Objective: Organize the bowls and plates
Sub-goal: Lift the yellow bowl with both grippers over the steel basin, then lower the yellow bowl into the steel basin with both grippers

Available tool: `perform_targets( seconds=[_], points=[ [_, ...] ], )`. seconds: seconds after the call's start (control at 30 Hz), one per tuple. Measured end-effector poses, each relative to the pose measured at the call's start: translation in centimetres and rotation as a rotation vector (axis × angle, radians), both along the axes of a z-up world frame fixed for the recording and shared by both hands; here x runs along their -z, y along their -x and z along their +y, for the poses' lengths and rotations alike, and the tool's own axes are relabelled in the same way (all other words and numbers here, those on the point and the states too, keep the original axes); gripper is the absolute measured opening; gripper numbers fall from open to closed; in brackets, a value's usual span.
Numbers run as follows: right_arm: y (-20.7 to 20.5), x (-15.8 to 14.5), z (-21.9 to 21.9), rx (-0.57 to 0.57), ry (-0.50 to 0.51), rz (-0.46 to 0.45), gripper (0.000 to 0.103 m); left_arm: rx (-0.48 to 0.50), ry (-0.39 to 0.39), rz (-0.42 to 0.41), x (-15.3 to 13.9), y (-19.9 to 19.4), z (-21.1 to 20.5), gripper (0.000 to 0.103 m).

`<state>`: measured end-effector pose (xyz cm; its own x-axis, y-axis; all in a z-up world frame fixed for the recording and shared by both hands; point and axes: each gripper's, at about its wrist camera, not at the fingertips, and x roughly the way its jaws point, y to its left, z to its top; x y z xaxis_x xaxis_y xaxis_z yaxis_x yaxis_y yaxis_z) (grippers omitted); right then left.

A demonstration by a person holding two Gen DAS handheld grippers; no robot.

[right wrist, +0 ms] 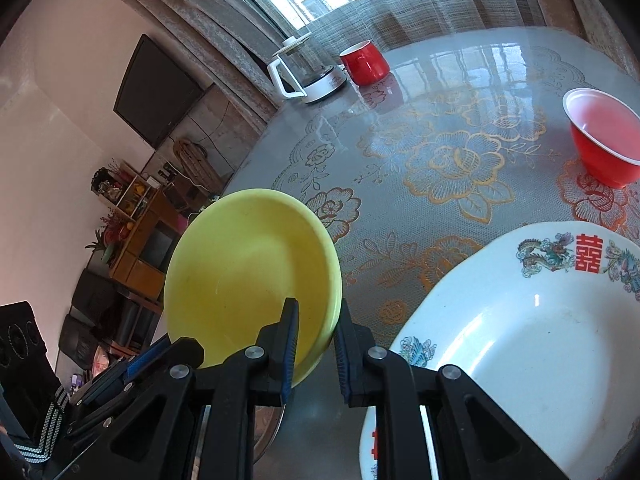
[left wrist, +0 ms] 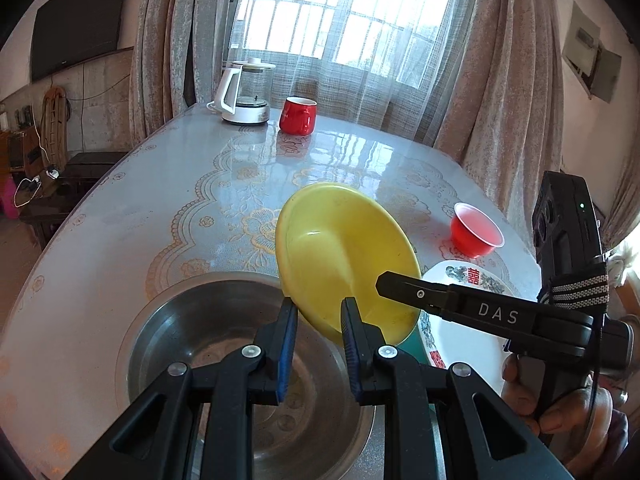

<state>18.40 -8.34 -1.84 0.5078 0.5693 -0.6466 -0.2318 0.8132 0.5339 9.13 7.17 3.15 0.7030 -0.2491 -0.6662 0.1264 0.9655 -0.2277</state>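
Both claws pinch the yellow plate [right wrist: 252, 276]: right claw [right wrist: 316, 344] on its rim, left claw [left wrist: 319, 340] too; tilted, it could slip onto the metal bowl [left wrist: 224, 336]

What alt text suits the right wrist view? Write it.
The right gripper is shut on the rim of a tilted yellow plate above a flower-patterned table. Right of it lies a white plate with a red character, a red bowl beyond; a red mug and kettle stand farther back.
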Motion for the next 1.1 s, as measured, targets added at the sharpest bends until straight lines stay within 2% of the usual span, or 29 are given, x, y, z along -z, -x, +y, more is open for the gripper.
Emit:
perform_targets(
  seconds=[0.7, 1.1],
  points=[
    [2.0, 0.7, 5.4, -0.111, 0.051, -0.018, 0.017, -0.055, -0.01, 0.018, 1.4, 2.9, 4.8, 0.022],
    [2.9, 1.8, 6.4, -0.124, 0.08, 0.009, 0.017, -0.044, -0.008, 0.05, 2.9, 3.9, 5.9, 0.022]
  ],
)
